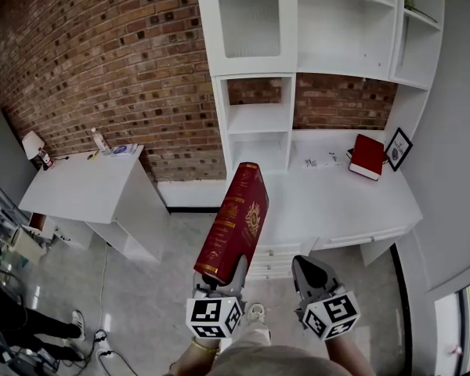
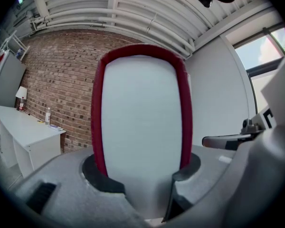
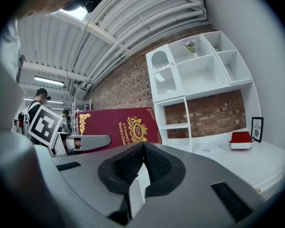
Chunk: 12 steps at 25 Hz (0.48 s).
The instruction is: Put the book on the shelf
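A thick red book (image 1: pixel 233 222) with gold print stands tilted in the air over the floor, its lower end clamped in my left gripper (image 1: pixel 218 280). In the left gripper view its pale page edge (image 2: pixel 141 122), framed by the red covers, fills the space between the jaws, and both pads press on it. My right gripper (image 1: pixel 309 267) hangs beside it on the right, shut with nothing in it; its pads (image 3: pixel 154 160) meet. The white shelf unit (image 1: pixel 258 120) stands ahead against the brick wall, with open compartments.
A white desk (image 1: pixel 337 202) runs under the shelf unit, carrying a second red book (image 1: pixel 368 157), a small framed picture (image 1: pixel 397 149) and some papers. A white side table (image 1: pixel 86 185) with small items stands at left. Someone's feet (image 1: pixel 74 323) show at lower left.
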Tool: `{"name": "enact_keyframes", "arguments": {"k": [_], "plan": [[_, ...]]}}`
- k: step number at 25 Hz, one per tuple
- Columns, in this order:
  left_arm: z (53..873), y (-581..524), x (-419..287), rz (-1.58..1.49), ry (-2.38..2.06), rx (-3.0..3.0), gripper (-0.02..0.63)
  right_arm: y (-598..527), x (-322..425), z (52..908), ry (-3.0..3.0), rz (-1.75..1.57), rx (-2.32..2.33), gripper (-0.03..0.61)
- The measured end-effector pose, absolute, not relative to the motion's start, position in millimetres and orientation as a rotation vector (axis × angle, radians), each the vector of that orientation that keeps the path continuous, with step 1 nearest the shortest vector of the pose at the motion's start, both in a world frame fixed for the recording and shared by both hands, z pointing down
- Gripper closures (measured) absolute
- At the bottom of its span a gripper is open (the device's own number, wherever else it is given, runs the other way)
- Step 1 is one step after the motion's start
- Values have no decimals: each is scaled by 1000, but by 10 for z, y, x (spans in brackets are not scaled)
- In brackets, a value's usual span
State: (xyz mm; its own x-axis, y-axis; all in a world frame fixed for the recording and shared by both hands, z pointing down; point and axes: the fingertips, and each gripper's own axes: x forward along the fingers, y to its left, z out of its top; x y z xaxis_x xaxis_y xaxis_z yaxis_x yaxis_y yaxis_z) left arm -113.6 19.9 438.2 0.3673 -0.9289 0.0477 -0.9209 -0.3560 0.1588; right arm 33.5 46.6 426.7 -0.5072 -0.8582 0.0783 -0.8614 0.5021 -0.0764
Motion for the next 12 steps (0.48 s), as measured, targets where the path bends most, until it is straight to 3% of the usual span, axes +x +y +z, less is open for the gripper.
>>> {"name": "enact_keyframes", "arguments": {"k": [12], "plan": [[4362,-247,-1104,-69,-1683,2456,383,64,354,4227,-2676,152,1534,572]]}}
